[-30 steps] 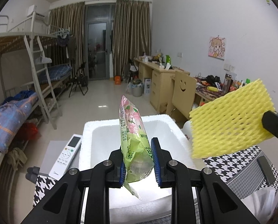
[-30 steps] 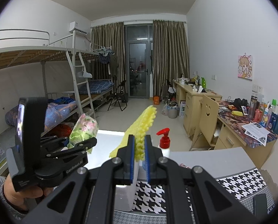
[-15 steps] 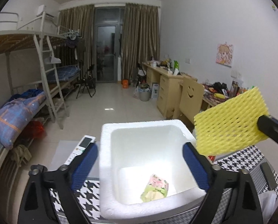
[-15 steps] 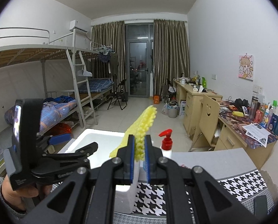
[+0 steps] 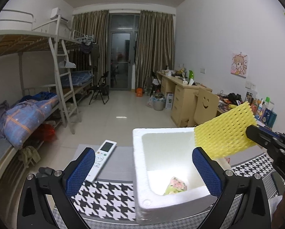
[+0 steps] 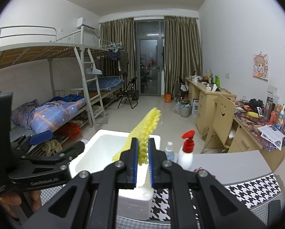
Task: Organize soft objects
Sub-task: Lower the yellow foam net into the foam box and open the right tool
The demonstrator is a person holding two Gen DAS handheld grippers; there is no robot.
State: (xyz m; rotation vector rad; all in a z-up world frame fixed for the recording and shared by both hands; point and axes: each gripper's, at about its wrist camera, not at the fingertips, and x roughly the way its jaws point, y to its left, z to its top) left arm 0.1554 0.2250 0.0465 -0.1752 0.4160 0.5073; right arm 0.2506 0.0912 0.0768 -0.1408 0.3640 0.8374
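A white foam box (image 5: 138, 164) stands on the houndstooth table; it also shows in the right wrist view (image 6: 104, 139). A green and pink tissue pack (image 5: 175, 186) lies on its floor. My left gripper (image 5: 142, 169) is open and empty, its jaws wide apart over the box's near left part. My right gripper (image 6: 143, 150) is shut on a yellow foam net (image 6: 144, 131) and holds it above the box's right rim; the net also shows in the left wrist view (image 5: 224, 131).
A white remote control (image 5: 102, 158) lies on the table left of the box. A red-capped pump bottle (image 6: 186, 150) and a small spray bottle (image 6: 169, 150) stand right of the box. Bunk beds stand left, desks and a chair right.
My left gripper opened and let the tissue pack drop into the box, then drew left and back. My right gripper held the yellow net almost still.
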